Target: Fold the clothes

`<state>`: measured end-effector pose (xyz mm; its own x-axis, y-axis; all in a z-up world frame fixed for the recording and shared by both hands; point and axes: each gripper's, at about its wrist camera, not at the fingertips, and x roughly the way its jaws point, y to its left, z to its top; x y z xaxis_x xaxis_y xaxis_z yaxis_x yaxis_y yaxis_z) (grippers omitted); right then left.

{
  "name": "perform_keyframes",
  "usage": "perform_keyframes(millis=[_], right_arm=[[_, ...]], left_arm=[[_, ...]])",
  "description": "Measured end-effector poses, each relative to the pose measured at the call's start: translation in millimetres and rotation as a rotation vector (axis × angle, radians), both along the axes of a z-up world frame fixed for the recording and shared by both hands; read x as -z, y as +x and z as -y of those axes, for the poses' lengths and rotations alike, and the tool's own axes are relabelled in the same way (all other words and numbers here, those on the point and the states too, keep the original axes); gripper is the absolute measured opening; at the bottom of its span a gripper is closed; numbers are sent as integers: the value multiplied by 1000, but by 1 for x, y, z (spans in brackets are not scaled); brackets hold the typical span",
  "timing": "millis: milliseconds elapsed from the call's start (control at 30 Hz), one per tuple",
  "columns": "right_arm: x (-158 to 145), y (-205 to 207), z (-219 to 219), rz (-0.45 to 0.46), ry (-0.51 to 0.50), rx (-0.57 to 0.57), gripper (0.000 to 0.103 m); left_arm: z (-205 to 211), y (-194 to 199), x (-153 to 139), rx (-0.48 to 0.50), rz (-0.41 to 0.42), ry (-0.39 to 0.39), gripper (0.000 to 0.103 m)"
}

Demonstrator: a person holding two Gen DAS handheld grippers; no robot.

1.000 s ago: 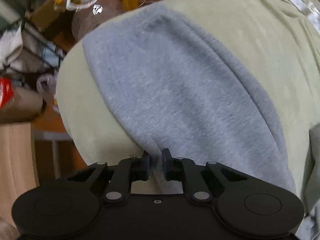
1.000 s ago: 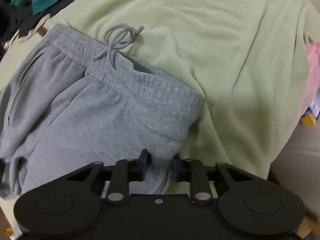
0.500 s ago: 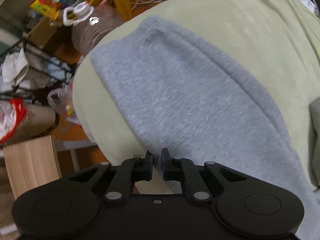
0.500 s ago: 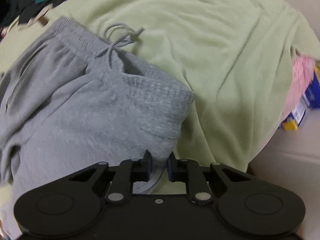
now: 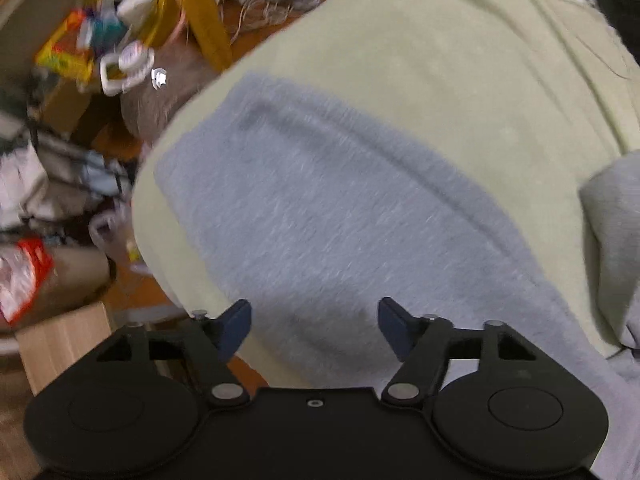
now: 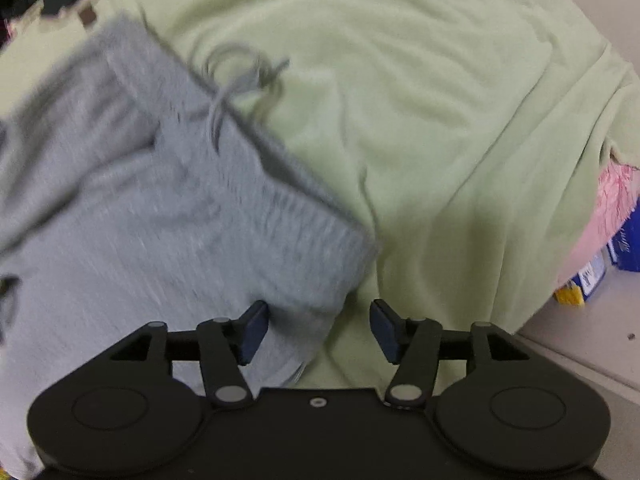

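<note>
Hand-held grippers (image 5: 315,326) (image 6: 319,330) spread, grey sweatpants (image 6: 168,216) flat

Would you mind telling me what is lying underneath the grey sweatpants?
The grey sweatpants lie on a light green blanket, which spreads out around them. Whatever is beneath that blanket is covered and cannot be seen.

Left wrist view: low over bed edge, looking forward past own left gripper (image 5: 315,322) along gray sweatpants (image 5: 340,216) leg toward cluttered floor (image 5: 80,80); cloth close under lens. Right wrist view: equally close, looking past right gripper (image 6: 319,326) at waistband end, drawstring (image 6: 240,76), across green blanket (image 6: 440,100) to box (image 6: 626,246) at bedside. Shared: same sweatpants, same blanket, opposite ends.
</note>
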<state>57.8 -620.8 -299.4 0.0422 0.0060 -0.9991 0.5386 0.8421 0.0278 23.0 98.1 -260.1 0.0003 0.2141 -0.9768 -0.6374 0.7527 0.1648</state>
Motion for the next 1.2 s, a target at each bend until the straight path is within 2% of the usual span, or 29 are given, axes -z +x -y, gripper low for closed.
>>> perform_keyframes(millis=[133, 200, 233, 333, 400, 433, 467, 533, 567, 600, 700, 733, 767, 867, 1033, 1100, 1167, 1200], right_arm=[[-16, 9, 13, 68, -15, 4, 70], [-24, 13, 19, 102, -23, 6, 70], [-28, 15, 22, 119, -27, 7, 70], [-40, 22, 32, 169, -38, 10, 70], [-38, 33, 21, 196, -49, 20, 70], [-38, 37, 13, 202, -43, 28, 70], [-37, 41, 6, 208, -33, 37, 70], [-33, 47, -12, 215, -14, 44, 70], [-31, 51, -19, 217, -7, 38, 70], [-28, 56, -25, 218, -1, 32, 70], [-21, 68, -44, 221, 18, 12, 70], [-19, 73, -50, 222, 24, 5, 70], [-18, 74, -53, 222, 29, 7, 70], [-14, 77, -54, 224, 42, 23, 70], [-8, 82, -55, 228, 64, 49, 70], [-5, 83, -56, 229, 73, 59, 70], [-2, 85, -57, 230, 82, 69, 70], [-1, 86, -57, 231, 86, 74, 70]], left_arm=[[19, 33, -21, 72, 78, 42, 81], [41, 71, -34, 176, 171, 55, 83], [42, 73, -35, 183, 177, 55, 83], [75, 128, -43, 349, 280, 44, 84], [106, 177, -44, 487, 337, 12, 84], [115, 188, -44, 522, 343, 3, 84], [141, 219, -44, 635, 349, -22, 84], [165, 241, -44, 739, 355, -29, 84], [191, 262, -43, 857, 362, -31, 84], [203, 272, -42, 906, 365, -36, 84], [240, 302, -31, 1040, 343, -50, 85], [244, 305, -27, 1052, 338, -52, 85], [256, 318, -15, 1089, 305, -57, 85], [265, 332, 5, 1105, 241, -57, 85], [276, 351, 38, 1129, 157, -119, 81], [283, 354, 44, 1145, 126, -98, 79], [287, 355, 48, 1152, 102, -83, 67], [289, 355, 49, 1162, 96, -76, 53]])
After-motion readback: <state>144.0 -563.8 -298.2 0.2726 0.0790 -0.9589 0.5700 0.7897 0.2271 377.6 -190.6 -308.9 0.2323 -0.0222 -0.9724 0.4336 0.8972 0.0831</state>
